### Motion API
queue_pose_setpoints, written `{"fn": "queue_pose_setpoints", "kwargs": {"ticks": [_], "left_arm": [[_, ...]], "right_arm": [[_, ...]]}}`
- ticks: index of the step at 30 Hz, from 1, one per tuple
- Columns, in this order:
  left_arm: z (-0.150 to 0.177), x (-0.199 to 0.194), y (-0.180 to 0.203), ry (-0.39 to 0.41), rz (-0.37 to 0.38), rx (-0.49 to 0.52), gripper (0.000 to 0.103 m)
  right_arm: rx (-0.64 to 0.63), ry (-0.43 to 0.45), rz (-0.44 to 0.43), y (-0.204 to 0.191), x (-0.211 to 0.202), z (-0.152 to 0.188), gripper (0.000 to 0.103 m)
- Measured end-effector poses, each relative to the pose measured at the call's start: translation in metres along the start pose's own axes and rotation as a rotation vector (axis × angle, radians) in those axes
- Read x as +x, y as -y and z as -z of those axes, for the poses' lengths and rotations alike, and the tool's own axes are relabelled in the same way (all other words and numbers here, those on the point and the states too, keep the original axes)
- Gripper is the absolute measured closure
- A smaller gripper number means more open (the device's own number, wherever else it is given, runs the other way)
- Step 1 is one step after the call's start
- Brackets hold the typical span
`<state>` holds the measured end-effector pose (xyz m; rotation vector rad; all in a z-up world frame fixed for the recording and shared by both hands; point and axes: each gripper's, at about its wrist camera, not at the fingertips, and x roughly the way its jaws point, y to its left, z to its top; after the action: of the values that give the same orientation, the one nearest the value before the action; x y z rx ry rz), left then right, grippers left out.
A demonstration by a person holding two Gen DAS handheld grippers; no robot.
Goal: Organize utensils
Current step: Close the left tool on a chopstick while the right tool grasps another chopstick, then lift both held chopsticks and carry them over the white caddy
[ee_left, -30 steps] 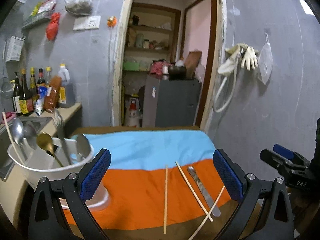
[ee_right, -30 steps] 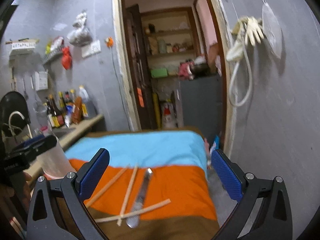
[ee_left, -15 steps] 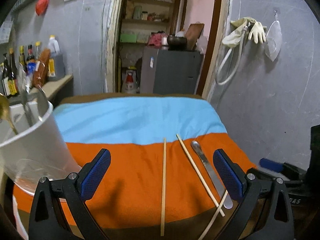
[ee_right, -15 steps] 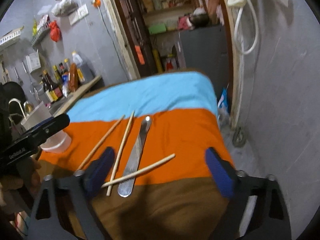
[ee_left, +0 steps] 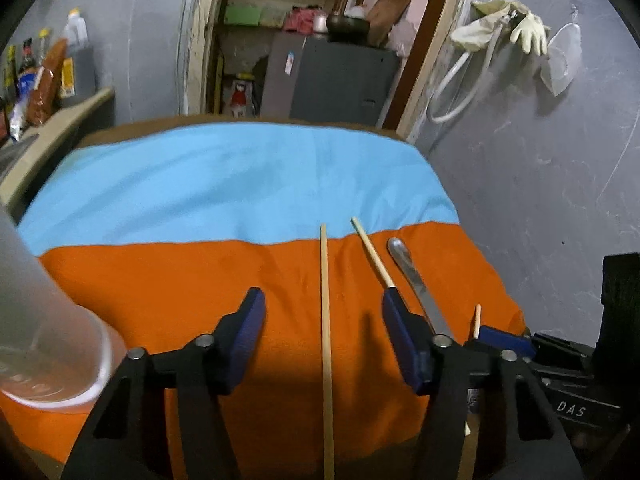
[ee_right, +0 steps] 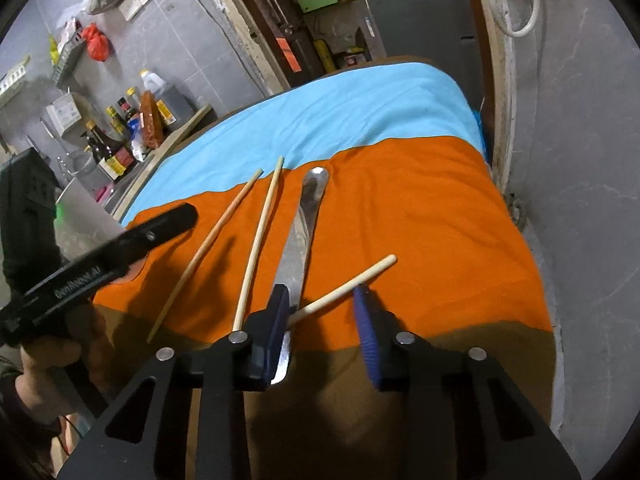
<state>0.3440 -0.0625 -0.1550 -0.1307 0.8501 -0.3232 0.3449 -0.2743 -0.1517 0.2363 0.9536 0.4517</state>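
Three wooden chopsticks and a metal knife (ee_right: 298, 236) lie on the orange part of the cloth. My left gripper (ee_left: 324, 328) is open, low over the cloth, its fingers either side of one chopstick (ee_left: 325, 320). A second chopstick (ee_left: 372, 254) and the knife (ee_left: 412, 280) lie to its right. My right gripper (ee_right: 322, 316) is open with its fingers astride the near end of the slanted third chopstick (ee_right: 344, 284), its left finger over the knife blade. The white utensil holder (ee_left: 36, 320) stands at the left.
The table has a blue and orange cloth (ee_left: 224, 184) and a brown front edge (ee_right: 400, 380). A counter with bottles (ee_right: 116, 148) stands to the left, a grey wall (ee_left: 540, 168) close on the right, a doorway with shelves behind.
Both grippers have come down close to the cloth and their fingers have narrowed. The left now straddles one chopstick, the right the slanted one. The utensil holder has slid to the left edge.
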Motion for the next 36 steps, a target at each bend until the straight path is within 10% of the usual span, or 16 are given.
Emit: {"fn": "queue_pose_setpoints", "kwargs": {"ticks": [7, 23, 26, 36], "left_arm": [[-0.007, 0.018, -0.009, -0.092, 0.009, -0.011, 0.081], [-0.035, 0.044, -0.006, -0.195, 0.011, 0.052, 0.083], [-0.036, 0.043, -0.008, -0.194, -0.003, 0.052, 0.098], [-0.023, 0.02, -0.02, -0.121, 0.074, -0.109, 0.101]], "right_arm": [[0.027, -0.014, -0.029, 0.004, 0.016, -0.017, 0.087], [0.125, -0.064, -0.086, 0.013, 0.038, -0.042, 0.093], [0.148, -0.056, -0.082, 0.011, 0.038, -0.043, 0.097], [0.232, 0.016, -0.144, 0.017, 0.022, -0.035, 0.099]]}}
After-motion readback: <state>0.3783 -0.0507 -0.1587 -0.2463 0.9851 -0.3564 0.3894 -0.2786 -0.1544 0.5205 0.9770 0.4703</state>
